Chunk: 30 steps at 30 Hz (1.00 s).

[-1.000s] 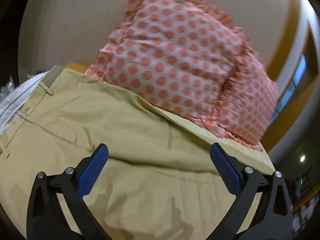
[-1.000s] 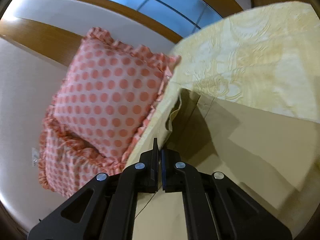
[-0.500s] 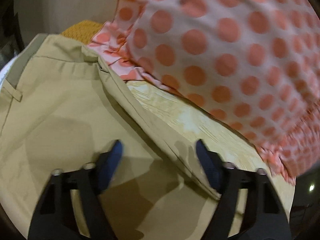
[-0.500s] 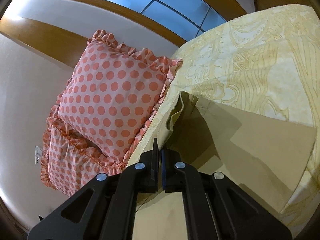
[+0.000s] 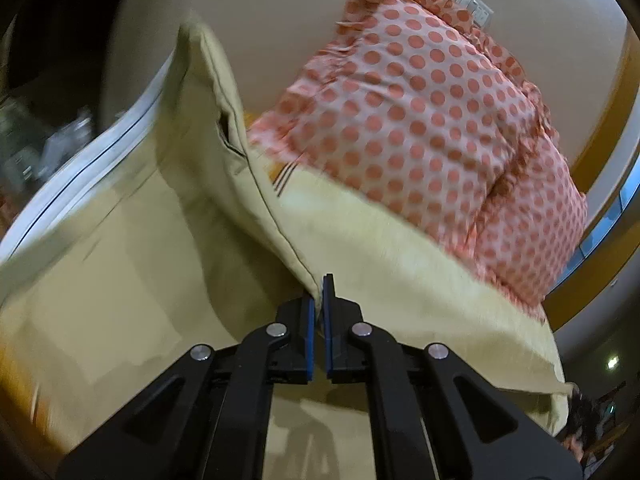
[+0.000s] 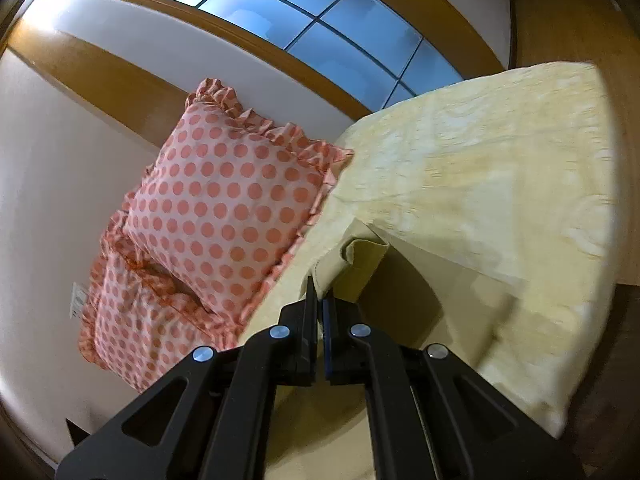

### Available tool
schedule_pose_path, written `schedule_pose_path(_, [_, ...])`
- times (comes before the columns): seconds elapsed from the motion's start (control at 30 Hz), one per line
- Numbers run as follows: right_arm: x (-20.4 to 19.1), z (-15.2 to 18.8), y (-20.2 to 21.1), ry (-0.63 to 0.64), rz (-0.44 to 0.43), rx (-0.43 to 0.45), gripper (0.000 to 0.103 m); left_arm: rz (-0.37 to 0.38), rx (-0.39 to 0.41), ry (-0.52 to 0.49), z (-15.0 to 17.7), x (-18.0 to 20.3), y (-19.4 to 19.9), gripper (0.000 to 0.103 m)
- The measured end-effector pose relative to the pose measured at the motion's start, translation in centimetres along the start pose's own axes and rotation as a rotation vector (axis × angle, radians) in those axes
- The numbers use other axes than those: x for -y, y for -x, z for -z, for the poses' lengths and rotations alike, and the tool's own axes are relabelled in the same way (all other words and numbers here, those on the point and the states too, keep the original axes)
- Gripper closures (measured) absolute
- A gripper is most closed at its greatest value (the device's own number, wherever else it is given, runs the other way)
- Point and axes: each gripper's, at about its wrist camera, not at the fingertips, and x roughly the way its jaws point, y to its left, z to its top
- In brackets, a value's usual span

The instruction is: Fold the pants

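- Jaws of left gripper (image 5: 319, 300) clamp a seamed edge of the khaki pants (image 5: 120, 248); right gripper (image 6: 319, 300) jaws pinch a folded corner.
- Left view alone shows the lifted edge running up-left over the bed (image 5: 400, 256).
- Right view alone shows a window (image 6: 304, 20) behind the polka-dot pillows (image 6: 232, 200).

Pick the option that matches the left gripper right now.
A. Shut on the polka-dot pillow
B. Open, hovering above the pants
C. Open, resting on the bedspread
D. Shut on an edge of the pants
D: in the left wrist view the left gripper has its jaws together with a seamed edge of the khaki pants pinched between them, clear of the polka-dot pillow.
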Motion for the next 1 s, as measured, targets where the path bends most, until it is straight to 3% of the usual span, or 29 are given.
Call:
schedule_pose_path(0.1, [0.9,0.8,0.8,0.02,0.048,-0.008,0.101,-0.04,-0.009,0.027,5.2,-2.3,2.9,0.1])
schedule_pose_path(0.23, [1.1,1.6,1.1,0.074,0.133,-0.019,0.099,-0.056,-0.011,0.018,8.0,-3.6,2.2,0.099])
schedule_pose_path(0.27, [1.1,1.8,1.5,0.09,0.16,-0.013,0.093,-0.049,-0.013,0.026,8.1,-3.8,1.8,0.098])
schedule_pose_path(0.33, [0.9,2.2,2.3,0.12,0.201,0.009,0.059,-0.036,0.001,0.032,8.6,-4.0,2.1,0.093])
schedule_pose_path(0.37, [0.9,2.4,2.9,0.135,0.225,0.032,0.034,-0.033,0.015,0.031,8.9,-4.1,2.5,0.086])
schedule_pose_path(0.4, [1.0,2.6,3.3,0.143,0.243,0.049,0.032,-0.03,0.024,0.028,9.1,-4.1,2.7,0.079])
schedule_pose_path(0.5, [1.8,2.9,3.2,0.136,0.258,0.042,0.035,-0.025,0.049,0.022,9.5,-4.2,3.5,0.063])
schedule_pose_path(0.63, [1.6,4.3,2.0,0.18,0.244,0.012,0.046,-0.004,0.062,0.038,9.9,-5.1,4.3,0.062])
schedule_pose_path(0.7, [1.0,5.3,1.3,0.215,0.199,-0.012,0.05,-0.033,0.077,0.049,9.9,-5.6,4.6,0.05])
schedule_pose_path(0.77, [0.4,6.2,0.8,0.271,0.181,-0.003,0.053,-0.044,0.106,0.062,9.8,-6.2,5.2,0.05])
schedule_pose_path(0.87, [0.0,6.8,0.4,0.347,0.2,0.043,0.066,-0.063,0.125,0.074,9.5,-7.2,5.7,0.045])
schedule_pose_path(0.9, [0.0,6.7,0.3,0.369,0.184,0.041,0.094,-0.071,0.13,0.078,9.4,-7.5,5.8,0.043])
schedule_pose_path(1.0, [0.2,5.9,-0.6,0.358,0.14,-0.009,0.098,-0.093,0.144,0.11,8.9,-8.8,6.0,0.041])
